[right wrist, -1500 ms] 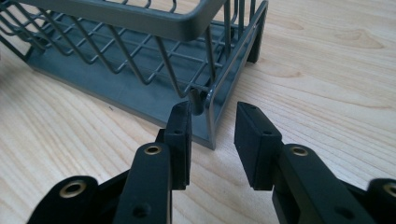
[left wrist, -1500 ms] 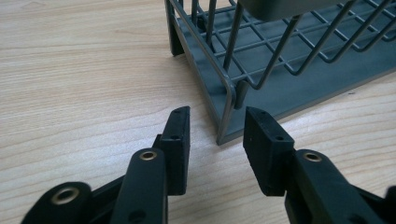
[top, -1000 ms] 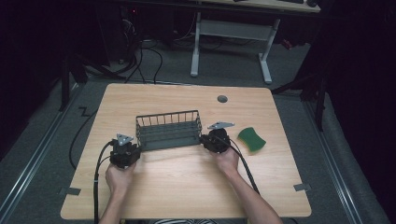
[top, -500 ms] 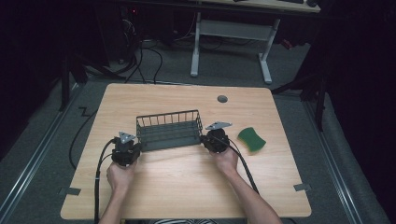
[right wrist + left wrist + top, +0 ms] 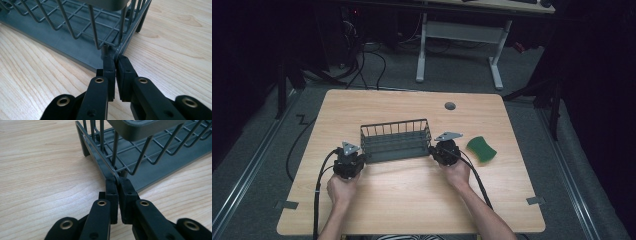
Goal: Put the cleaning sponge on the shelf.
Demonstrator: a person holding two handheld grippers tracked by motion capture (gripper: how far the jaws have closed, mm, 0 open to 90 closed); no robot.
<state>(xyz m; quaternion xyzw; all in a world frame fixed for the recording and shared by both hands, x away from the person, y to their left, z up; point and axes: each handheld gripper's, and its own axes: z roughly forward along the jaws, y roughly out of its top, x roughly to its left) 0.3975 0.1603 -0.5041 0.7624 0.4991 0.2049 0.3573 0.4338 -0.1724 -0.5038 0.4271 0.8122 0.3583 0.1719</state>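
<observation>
Two-handed grip on dark grey wire dish-rack basket point(image 5: 396, 141) with solid tray base, sitting mid-table on light wooden tabletop point(image 5: 412, 200).

Left gripper point(image 5: 349, 161) at basket's near left corner; in left gripper view jaws nearly closed, pinched on thin bottom edge rail of basket point(image 5: 110, 170) just ahead of the tips point(image 5: 117, 182). Basket body running ahead and off to the right of that gripper.

Right gripper point(image 5: 445, 150) at the opposite short end, near right corner; right gripper view same story: jaws nearly closed, clamped on lower frame edge point(image 5: 120, 53), wire walls rising straight ahead and to the left point(image 5: 75, 22).

Key relation: basket's long axis lying left-right, spanning between the two grippers, one at each short end, both gripping low on the base rim. Both hands equally close, neither favoured. Any lift or slide likely needing both ends moved together and level, else tilt or twist on the thin rims.

Green wavy-edged scrub sponge point(image 5: 481, 149) on table just beyond right gripper's outer side, apart from basket, untouched. Basket interior looking empty.
</observation>
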